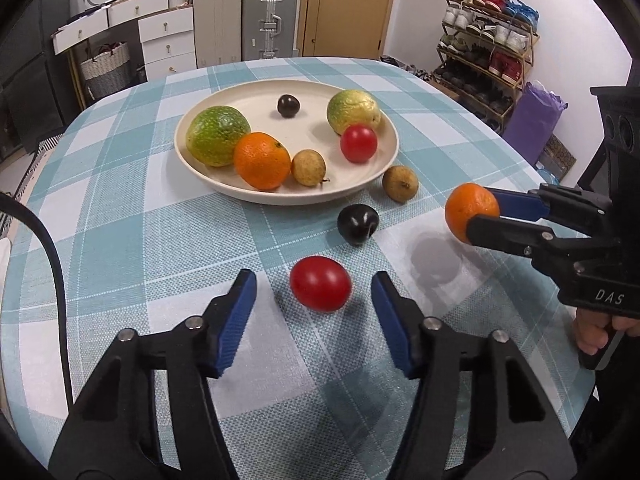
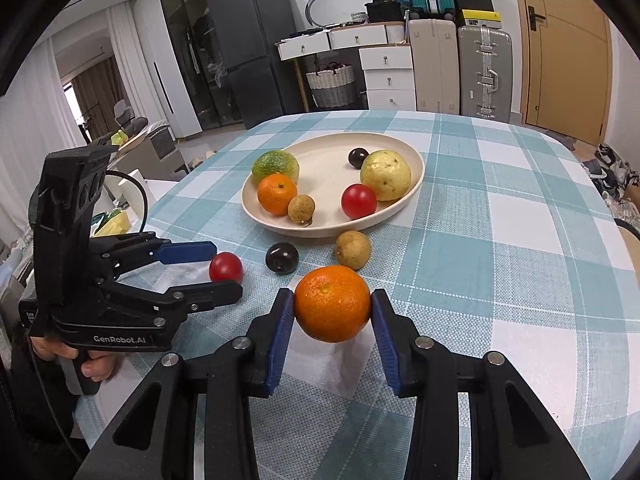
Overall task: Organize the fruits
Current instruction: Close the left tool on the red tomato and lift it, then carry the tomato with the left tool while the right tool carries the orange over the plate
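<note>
A cream plate (image 1: 224, 184) (image 2: 416, 168) on the checked tablecloth holds two green-yellow fruits, an orange (image 1: 262, 160), a red tomato (image 1: 359, 143), a brown longan and a dark plum. On the cloth lie a red tomato (image 1: 320, 284) (image 2: 226, 267), a dark plum (image 1: 357, 224) (image 2: 282, 258) and a brown longan (image 1: 400, 183) (image 2: 353, 249). My left gripper (image 1: 314, 308) (image 2: 224, 268) is open, its fingers either side of the loose tomato. My right gripper (image 2: 333, 312) (image 1: 486, 212) is shut on an orange (image 2: 333, 304) (image 1: 471, 212), held above the cloth.
The table's (image 1: 120, 240) edge curves round near left and right. Behind it stand suitcases (image 1: 270, 20), white drawers (image 1: 168, 40), a door and a shoe rack (image 1: 488, 40). A black cable (image 1: 52, 248) runs at the left.
</note>
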### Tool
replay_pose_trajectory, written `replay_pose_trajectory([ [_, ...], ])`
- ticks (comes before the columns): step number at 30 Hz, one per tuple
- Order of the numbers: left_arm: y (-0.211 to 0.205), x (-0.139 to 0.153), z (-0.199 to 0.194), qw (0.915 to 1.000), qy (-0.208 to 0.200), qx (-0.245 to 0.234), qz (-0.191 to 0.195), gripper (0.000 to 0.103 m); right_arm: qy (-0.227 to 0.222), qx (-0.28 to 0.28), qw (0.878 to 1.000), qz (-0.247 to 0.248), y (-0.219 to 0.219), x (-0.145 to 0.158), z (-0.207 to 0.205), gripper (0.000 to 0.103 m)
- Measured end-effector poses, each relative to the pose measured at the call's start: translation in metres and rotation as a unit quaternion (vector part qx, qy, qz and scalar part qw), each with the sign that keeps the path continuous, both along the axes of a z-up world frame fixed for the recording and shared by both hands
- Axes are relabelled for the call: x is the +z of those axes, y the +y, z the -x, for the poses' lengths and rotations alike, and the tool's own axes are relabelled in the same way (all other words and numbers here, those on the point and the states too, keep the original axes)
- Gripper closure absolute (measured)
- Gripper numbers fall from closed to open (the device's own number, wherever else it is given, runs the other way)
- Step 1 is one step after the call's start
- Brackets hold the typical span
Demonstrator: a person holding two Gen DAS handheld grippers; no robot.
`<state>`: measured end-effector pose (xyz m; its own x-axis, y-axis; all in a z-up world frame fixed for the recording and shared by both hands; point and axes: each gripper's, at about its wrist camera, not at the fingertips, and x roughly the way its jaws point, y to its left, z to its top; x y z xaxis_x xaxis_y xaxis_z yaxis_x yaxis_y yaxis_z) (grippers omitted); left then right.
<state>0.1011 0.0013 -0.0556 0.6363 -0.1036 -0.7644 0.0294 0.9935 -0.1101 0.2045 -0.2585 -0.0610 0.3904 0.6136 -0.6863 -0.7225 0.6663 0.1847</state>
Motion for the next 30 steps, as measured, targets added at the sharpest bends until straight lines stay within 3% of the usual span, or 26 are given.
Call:
replay_pose_trajectory([
  [5, -0.001, -0.002, -0.001, 0.9999, 0.006, -0.011, 0.007, 0.060, 0.001, 0.004, 1.000, -0.005, -0.002, 0.002, 0.002, 0.063],
  [12, 0.001, -0.003, -0.001, 0.9999, 0.006, -0.010, 0.012, 0.064, 0.003, 0.007, 1.000, -0.007, -0.001, 0.001, 0.002, 0.063],
  [15, 0.003, -0.003, -0.002, 0.9998, 0.006, -0.009, 0.016, 0.074, 0.003, 0.008, 1.000, -0.007, -0.001, 0.001, 0.003, 0.063],
  [30, 0.010, 0.010, 0.004, 0.9994, -0.023, 0.002, 0.024, 0.075, 0.010, -0.004, 1.000, -0.009, -0.001, 0.000, -0.003, 0.063],
])
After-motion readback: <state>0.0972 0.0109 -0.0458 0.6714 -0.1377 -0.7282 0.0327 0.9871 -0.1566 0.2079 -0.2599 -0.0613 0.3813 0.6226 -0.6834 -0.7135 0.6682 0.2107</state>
